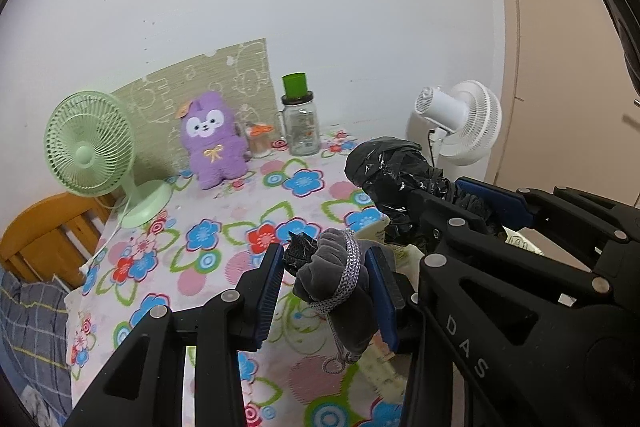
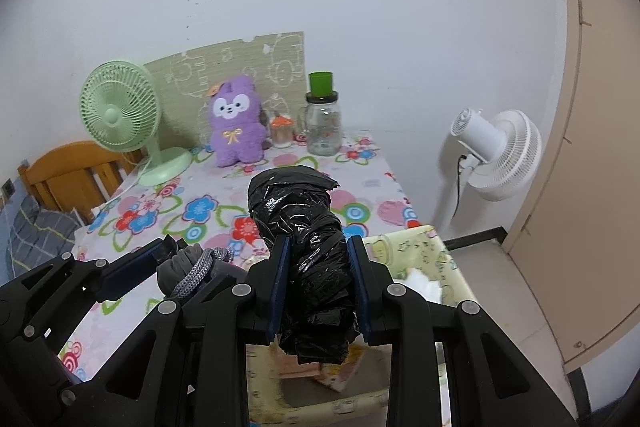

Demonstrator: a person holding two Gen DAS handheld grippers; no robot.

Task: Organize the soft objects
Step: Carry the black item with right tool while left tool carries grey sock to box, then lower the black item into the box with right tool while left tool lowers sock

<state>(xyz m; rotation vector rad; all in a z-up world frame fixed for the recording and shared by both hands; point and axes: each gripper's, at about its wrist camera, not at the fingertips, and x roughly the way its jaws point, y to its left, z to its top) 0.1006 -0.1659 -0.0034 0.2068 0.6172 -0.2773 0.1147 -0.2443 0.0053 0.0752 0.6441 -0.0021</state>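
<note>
My left gripper [image 1: 325,259] is shut on a grey velvet pouch [image 1: 334,281] tied with a braided grey cord, held above the flowered table. My right gripper [image 2: 318,247] is shut on a crumpled black plastic bag bundle [image 2: 306,231], held above a pale patterned box [image 2: 424,255] at the table's right front. The bundle also shows in the left wrist view [image 1: 394,171], to the right of the pouch. The pouch shows in the right wrist view [image 2: 188,267] at the left. A purple plush toy [image 1: 212,139] stands at the back of the table.
A green desk fan [image 1: 90,151] stands at the back left. A glass jar with a green cup on top [image 1: 300,123] and a small orange-lidded jar [image 1: 258,139] stand at the back. A white floor fan [image 2: 496,151] stands right of the table. A wooden chair [image 1: 48,227] is at left.
</note>
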